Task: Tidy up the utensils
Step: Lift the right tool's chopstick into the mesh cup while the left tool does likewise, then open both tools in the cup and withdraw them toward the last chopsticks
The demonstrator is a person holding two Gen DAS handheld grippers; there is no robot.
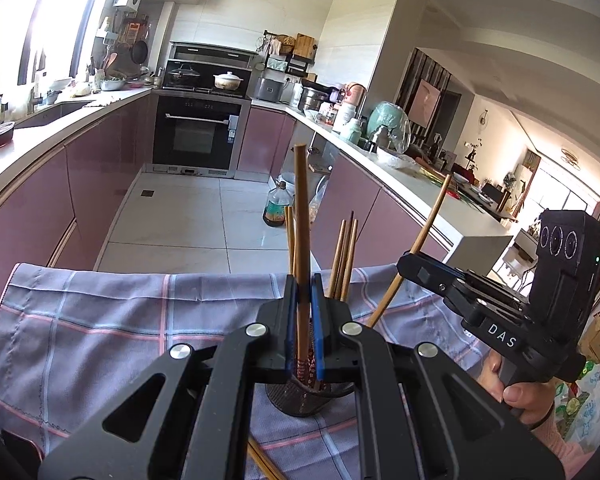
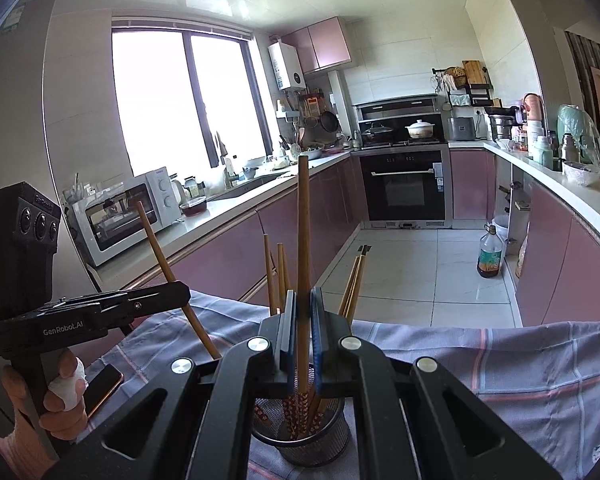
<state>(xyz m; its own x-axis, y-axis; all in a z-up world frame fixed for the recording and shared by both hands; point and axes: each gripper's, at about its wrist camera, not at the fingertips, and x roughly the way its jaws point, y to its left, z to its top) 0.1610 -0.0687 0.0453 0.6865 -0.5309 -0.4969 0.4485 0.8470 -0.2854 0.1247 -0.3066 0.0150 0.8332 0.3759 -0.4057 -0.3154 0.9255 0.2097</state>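
Note:
A dark mesh utensil cup (image 1: 308, 394) (image 2: 304, 436) stands on a checked blue-grey cloth (image 1: 112, 328) (image 2: 500, 364) and holds several wooden chopsticks (image 1: 342, 256) (image 2: 354, 284). My left gripper (image 1: 303, 292) is shut on one chopstick (image 1: 301, 216), upright, its lower end in the cup. It also shows in the right wrist view (image 2: 180, 296), gripping a slanted chopstick (image 2: 156, 240). My right gripper (image 2: 303, 308) is shut on a chopstick (image 2: 303, 216) whose patterned end is in the cup. It also shows in the left wrist view (image 1: 408, 266), holding a slanted chopstick (image 1: 420, 240).
Loose chopsticks (image 1: 264, 464) lie on the cloth near the cup. A phone (image 2: 102, 390) lies on the cloth at the left. Beyond the table edge are the tiled floor, an oil bottle (image 2: 490, 258), pink cabinets, an oven (image 2: 404, 184) and a microwave (image 2: 128, 216).

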